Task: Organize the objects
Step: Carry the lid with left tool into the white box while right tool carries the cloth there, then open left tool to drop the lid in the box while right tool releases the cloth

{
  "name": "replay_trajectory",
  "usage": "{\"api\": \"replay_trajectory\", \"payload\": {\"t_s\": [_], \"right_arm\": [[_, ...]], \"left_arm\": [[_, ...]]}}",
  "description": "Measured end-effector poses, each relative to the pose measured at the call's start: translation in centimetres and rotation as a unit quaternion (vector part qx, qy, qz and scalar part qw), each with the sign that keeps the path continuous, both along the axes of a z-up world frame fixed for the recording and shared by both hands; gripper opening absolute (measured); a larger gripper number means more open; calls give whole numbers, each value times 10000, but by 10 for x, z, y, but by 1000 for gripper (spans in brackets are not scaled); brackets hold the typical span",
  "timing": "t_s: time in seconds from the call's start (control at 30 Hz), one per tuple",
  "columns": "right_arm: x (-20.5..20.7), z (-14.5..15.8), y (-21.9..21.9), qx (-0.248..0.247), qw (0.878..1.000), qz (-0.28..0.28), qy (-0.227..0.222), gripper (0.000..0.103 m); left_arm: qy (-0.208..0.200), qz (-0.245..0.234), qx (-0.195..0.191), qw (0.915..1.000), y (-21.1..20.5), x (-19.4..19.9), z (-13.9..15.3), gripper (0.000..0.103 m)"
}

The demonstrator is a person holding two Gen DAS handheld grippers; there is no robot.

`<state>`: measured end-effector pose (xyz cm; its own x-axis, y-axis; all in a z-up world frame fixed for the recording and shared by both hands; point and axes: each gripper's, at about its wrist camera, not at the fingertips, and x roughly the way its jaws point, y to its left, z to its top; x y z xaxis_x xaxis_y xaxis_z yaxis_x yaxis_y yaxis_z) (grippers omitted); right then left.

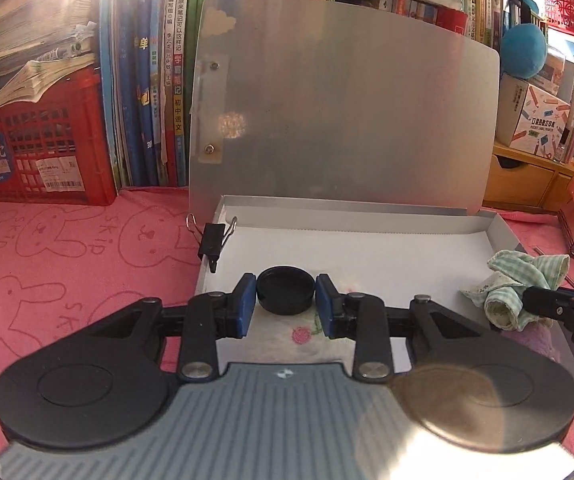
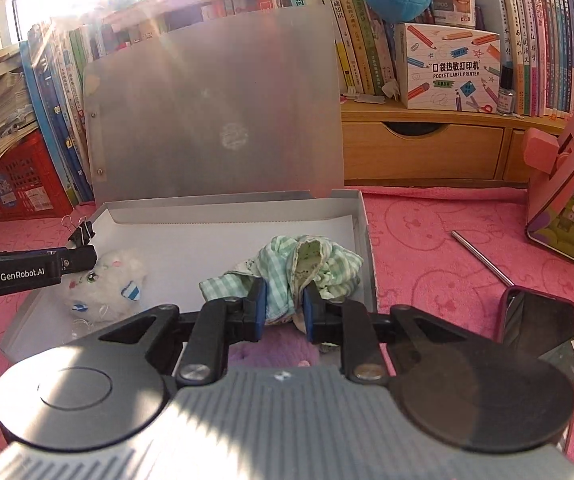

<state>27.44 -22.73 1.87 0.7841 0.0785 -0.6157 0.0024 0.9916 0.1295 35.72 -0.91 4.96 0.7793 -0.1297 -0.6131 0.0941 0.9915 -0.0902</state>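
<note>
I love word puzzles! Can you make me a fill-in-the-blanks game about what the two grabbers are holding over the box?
1. The left gripper is shut on a round ____ cap.
2. The right gripper is shut on a green checked ____.
3. Both hold their things over the open grey ____.
4. A black binder ____ sits at the box's left wall.

Missing words: black; cloth; box; clip

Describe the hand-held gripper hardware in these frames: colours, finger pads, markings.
Both match. The left hand-held gripper and right hand-held gripper have black linkage arms with silver pivot pins, blue pads on the fingertips, two round black discs and a grey ribbed body. Seen from the right wrist, the left unit's side reads "GenRobot.AI" in white. No cables visible.
</note>
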Motion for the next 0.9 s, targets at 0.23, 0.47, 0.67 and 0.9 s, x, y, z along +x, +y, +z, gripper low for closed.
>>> {"api": "replay_trajectory", "payload": {"t_s": [0.23,0.47,0.67,0.9], "right_arm": [[-1,-1,-1,68,10000,-23,11,34],[-19,11,-2,-49,9992,-43,-404,64],[-44,24,-4,-37,9977,-33,-677,70],[-87,36,0,55,9957,206,-901,75]], "left_arm": [[27,-36,40,10000,-5,0,1,39],[-350,-293,76,9989,-6,-20,25,70],[-593,-546,243,9964,-6,-47,42,76],[-850,-806,229,9929,1,-93,49,81]]}}
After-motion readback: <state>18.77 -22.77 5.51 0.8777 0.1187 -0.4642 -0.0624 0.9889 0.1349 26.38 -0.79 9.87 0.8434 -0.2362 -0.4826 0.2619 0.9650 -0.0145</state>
